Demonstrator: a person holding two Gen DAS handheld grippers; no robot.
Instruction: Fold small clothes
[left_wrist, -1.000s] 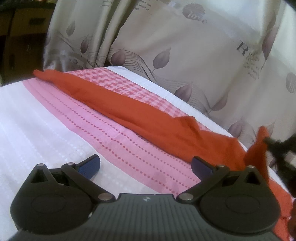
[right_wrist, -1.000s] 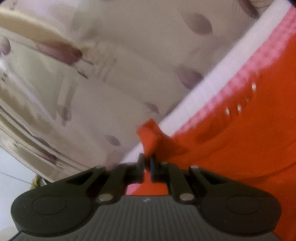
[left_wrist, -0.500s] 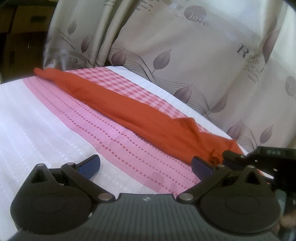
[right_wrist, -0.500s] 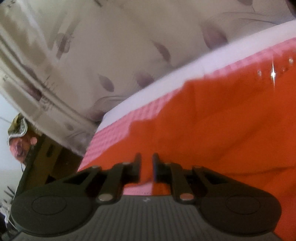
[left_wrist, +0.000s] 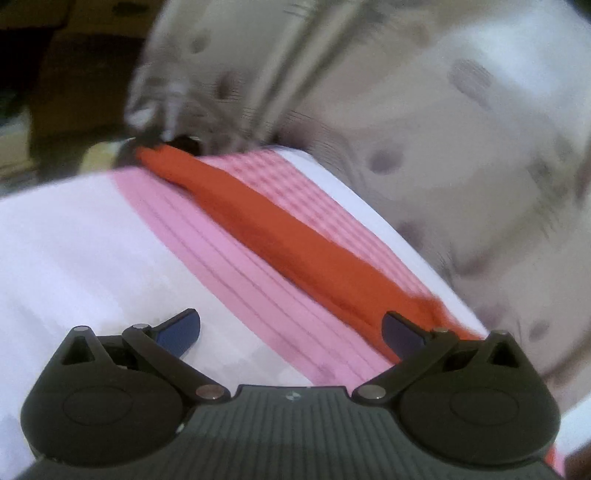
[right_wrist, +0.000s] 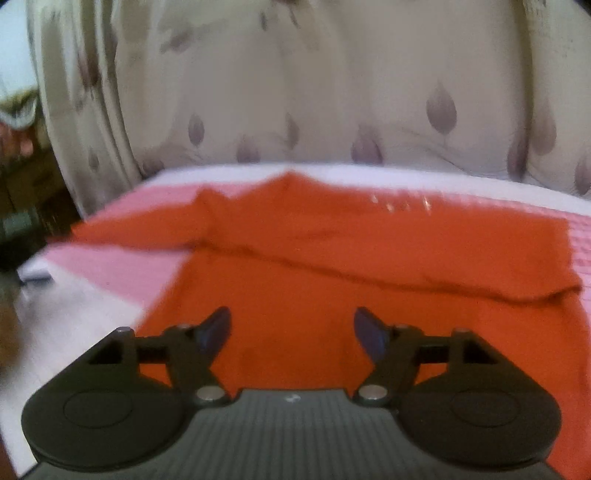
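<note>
Start on the left: the left gripper (left_wrist: 291, 328) has its fingers spread wide with nothing between them, hanging over the white and pink bed cover (left_wrist: 92, 266); its view is blurred. The orange garment (left_wrist: 295, 243) lies past it, along the far edge of the bed in front of the leaf-print curtain (left_wrist: 461, 155), seen here as a long strip. For a clean fold, this gripper would do best to come down on the garment's near left edge and pinch one layer only, low and flat to the bed.

On the right, the right gripper (right_wrist: 291, 334) also has its fingers wide apart and empty, just above the orange garment (right_wrist: 351, 258), which lies spread on the bed with a fold line running across it. It looks partly folded. Both grippers should take matching corners and lift them together so that the edges meet
</note>
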